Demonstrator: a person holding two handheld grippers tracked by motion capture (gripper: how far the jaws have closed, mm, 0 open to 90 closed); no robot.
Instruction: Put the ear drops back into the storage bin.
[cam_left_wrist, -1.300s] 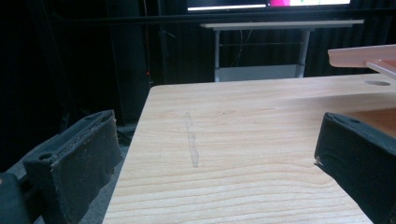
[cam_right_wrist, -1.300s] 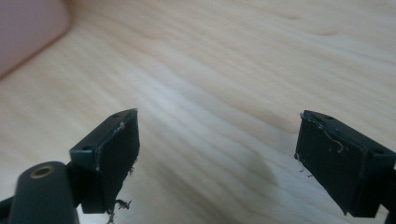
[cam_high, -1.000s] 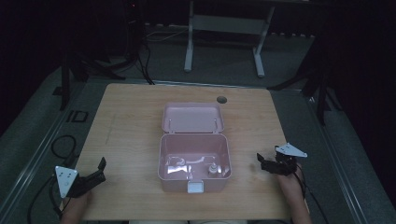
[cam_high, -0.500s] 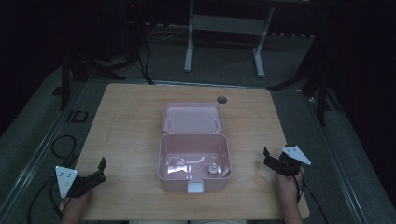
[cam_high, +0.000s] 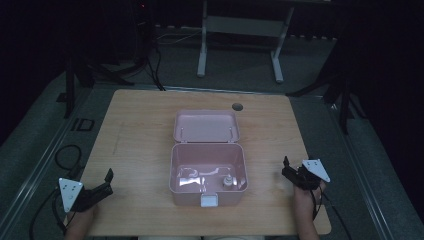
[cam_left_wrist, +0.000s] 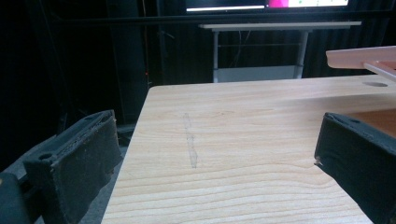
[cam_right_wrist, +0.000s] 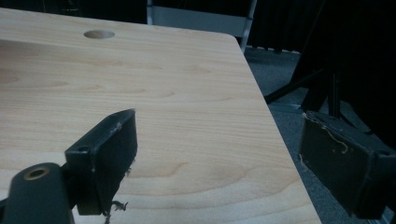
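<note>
1. Left gripper (cam_high: 102, 184) was held at the table's (cam_high: 140, 130) front-left edge, jaws apart, nothing gripped.
2. Right gripper (cam_high: 291, 171) was held by the right edge, jaws apart, nothing gripped.
3. Pink box (cam_high: 207, 170) was seen mid-table between them, lid open, bare wood on both sides.
4. A cable hole (cam_high: 237, 106) was noted behind the lid.

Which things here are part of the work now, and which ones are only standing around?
Part of the work:
- pink box, lid open
- small bottle inside it
- left gripper, open
- right gripper, open

Only standing around:
- wooden table
- round hole in the tabletop
- white stand behind the table
- cables on the floor
</note>
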